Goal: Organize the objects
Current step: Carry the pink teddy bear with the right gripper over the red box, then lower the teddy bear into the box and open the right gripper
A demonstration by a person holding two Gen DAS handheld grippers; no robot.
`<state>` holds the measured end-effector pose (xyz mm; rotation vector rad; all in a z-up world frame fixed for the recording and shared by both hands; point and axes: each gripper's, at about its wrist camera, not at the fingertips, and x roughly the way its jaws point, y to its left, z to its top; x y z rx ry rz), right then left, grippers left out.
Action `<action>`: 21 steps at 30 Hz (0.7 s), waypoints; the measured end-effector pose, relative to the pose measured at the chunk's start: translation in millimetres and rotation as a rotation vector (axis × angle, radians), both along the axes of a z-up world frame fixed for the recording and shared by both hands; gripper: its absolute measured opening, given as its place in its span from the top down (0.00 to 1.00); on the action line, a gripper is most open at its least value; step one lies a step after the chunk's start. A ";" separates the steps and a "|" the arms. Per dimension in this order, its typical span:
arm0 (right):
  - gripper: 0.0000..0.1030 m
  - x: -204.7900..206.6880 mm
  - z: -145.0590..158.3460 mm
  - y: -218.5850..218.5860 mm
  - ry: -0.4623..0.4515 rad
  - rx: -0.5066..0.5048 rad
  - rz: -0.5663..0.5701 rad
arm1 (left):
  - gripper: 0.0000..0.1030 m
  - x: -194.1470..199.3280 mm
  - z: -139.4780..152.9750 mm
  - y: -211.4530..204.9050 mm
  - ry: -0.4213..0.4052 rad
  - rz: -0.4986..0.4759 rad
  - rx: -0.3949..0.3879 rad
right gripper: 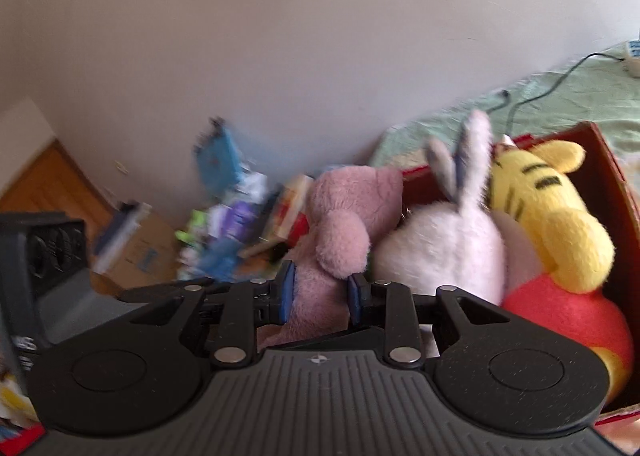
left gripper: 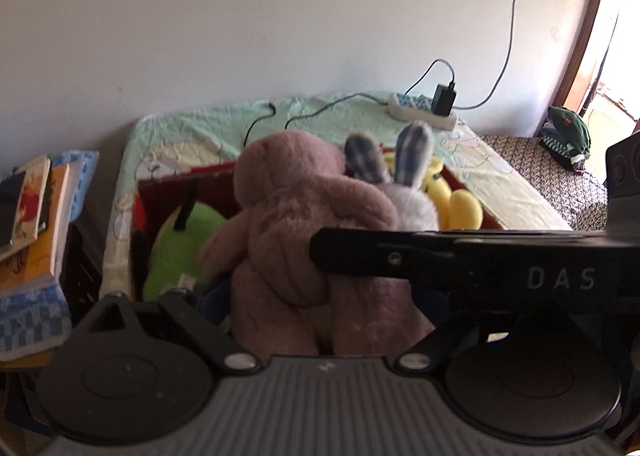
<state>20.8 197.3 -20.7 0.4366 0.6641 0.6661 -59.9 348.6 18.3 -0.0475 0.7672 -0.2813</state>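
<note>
A pink teddy bear (left gripper: 296, 216) hangs upright over the near end of a dark red box (left gripper: 188, 180) on the bed. My right gripper (right gripper: 320, 290) is shut on the teddy bear (right gripper: 332, 224), its blue pads (right gripper: 286, 288) pressed into the body. It appears in the left wrist view as a black bar (left gripper: 440, 260) from the right. My left gripper (left gripper: 322, 300) stands open, jaws wide around the bear's legs, fingertips hidden. In the box lie a green plush (left gripper: 176, 248), a grey bunny (right gripper: 444, 248) with plaid ears, and a yellow striped plush (right gripper: 552, 208).
The box sits on a pale green bedsheet (left gripper: 192, 136). A power strip (left gripper: 420, 112) with a charger and cables lies at the bed's far edge. Stacked books (left gripper: 32, 224) stand left of the bed. A green cap (left gripper: 566, 136) and a doorway are at right. Blurred clutter (right gripper: 224, 224) lines the wall.
</note>
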 end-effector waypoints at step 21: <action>0.74 -19.1 -6.9 -15.6 0.050 0.005 -0.040 | 0.05 -16.8 -2.8 4.8 0.047 0.056 0.046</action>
